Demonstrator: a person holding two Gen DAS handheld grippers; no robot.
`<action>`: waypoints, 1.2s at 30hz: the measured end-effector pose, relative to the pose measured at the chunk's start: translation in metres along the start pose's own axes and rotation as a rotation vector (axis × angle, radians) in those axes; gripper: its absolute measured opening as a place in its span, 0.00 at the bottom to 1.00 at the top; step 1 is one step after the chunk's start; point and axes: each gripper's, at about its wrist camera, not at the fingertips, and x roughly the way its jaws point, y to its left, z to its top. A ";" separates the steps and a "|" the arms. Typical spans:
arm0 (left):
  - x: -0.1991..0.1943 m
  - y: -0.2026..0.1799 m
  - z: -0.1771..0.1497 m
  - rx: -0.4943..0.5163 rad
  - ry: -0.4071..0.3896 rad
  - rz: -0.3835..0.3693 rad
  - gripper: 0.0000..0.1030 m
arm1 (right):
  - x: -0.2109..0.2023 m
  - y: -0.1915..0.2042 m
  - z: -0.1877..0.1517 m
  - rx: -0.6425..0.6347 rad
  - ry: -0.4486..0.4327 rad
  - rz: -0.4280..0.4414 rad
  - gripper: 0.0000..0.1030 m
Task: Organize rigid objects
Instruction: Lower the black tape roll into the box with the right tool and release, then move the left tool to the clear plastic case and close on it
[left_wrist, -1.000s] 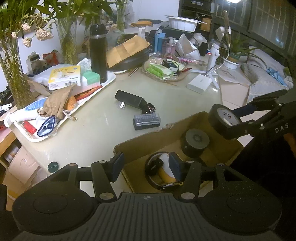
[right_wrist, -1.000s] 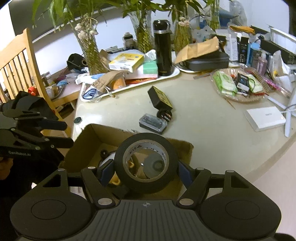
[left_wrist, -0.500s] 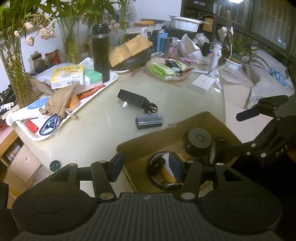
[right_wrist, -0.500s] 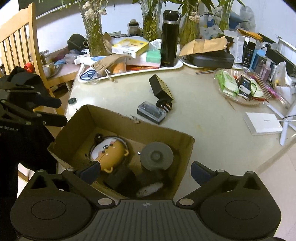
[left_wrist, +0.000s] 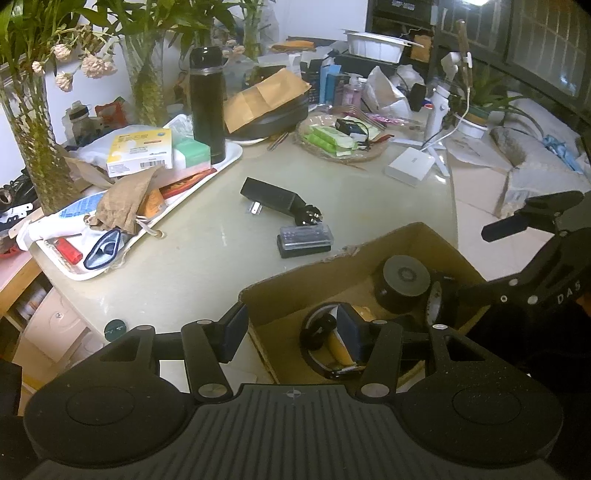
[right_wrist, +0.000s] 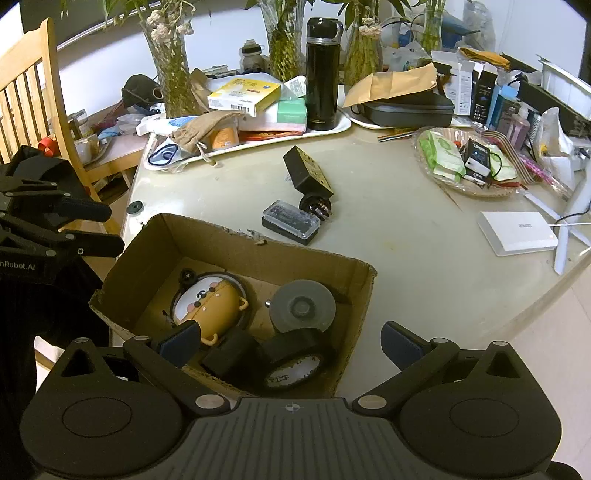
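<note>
Tape (right_wrist: 295, 363): a black roll lying tilted in the box's near corner, resting against the gray disc and touching a small black block (right_wrist: 231, 356); its white core label faces the right wrist camera.
Box (right_wrist: 364, 291): open cardboard, standing on the table's near edge, flaps torn along the far wall.
Box contents: a round yellow toy clock (right_wrist: 212, 304) on the left, the gray disc (right_wrist: 303, 306) on the right, the block and tape in front of them.
Right gripper (right_wrist: 290, 341): jaws spread wide above the box's near wall, holding nothing; the tape sits below and between the fingers, free of both pads.
Left gripper (left_wrist: 291, 326): jaws apart and empty, hovering over the box's left wall, one finger outside the box and the other above the clock (left_wrist: 332, 343).
Table (right_wrist: 388, 236): pale and round, crowded at the back.
Loose on the table: a black adapter (right_wrist: 308, 175) with its plug touching a small clear-lidded case (right_wrist: 291, 220), both just beyond the box.
Further back: a white tray (right_wrist: 258, 142) stacked with boxes and a pouch, a tall black flask (right_wrist: 323, 74) standing upright on it.
Right side: a woven plate (right_wrist: 469, 186) of green packets, a white flat box (right_wrist: 517, 232) near the edge.
Left side: a wooden chair (right_wrist: 29, 88) beside the table.
</note>
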 end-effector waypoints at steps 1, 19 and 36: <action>0.000 0.000 0.000 -0.002 -0.001 0.001 0.51 | 0.000 0.001 0.000 -0.003 0.001 -0.001 1.00; 0.005 -0.002 0.004 0.005 -0.010 0.003 0.52 | 0.002 -0.002 0.008 0.019 -0.019 0.001 1.00; 0.017 0.002 0.012 -0.005 -0.014 0.003 0.69 | 0.020 -0.008 0.030 0.072 -0.025 0.011 1.00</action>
